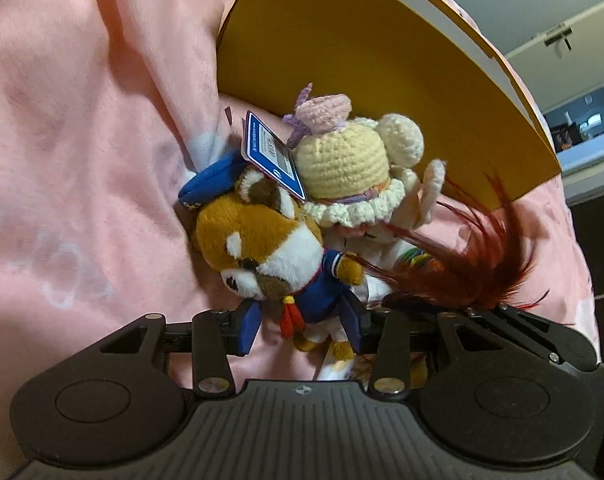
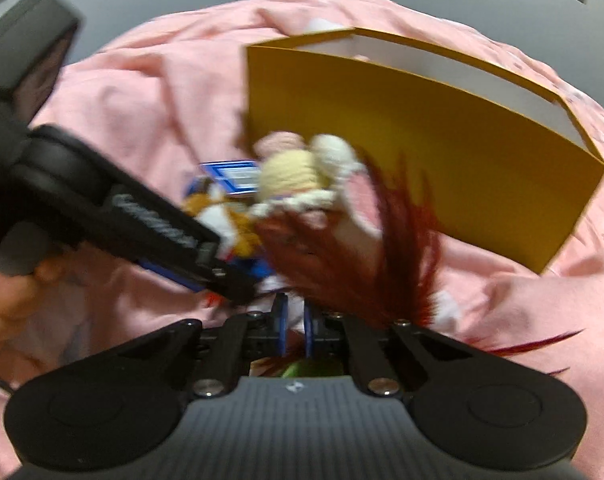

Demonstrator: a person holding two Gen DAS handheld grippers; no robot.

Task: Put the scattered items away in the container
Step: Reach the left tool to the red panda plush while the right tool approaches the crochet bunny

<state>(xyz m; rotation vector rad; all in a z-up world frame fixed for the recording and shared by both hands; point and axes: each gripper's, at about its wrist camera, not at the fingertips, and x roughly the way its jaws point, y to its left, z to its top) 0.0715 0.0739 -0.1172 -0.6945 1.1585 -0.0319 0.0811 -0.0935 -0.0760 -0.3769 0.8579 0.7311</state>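
Your left gripper point(image 1: 302, 326) straddles the red panda plush point(image 1: 270, 248), jaws parted around its body. Your right gripper point(image 2: 296, 330) is pinched closed on the red feather toy point(image 2: 365, 264), beside the yellow box point(image 2: 441, 152) on the pink blanket point(image 2: 162, 92).

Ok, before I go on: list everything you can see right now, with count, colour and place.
box: one, yellow outside, white inside, open, on the blanket behind the toys
plush animal: one, brown and white, blue sailor suit and cap, blue tag, between the left gripper's fingers
crochet doll: one, cream and pink, beside the plush, against the box
feather toy: one, dark red, right of the doll
blanket: one, pink, under everything
left gripper: black, blue pads, open around the plush
right gripper: black, shut at the feathers' base
hand: holding the left gripper
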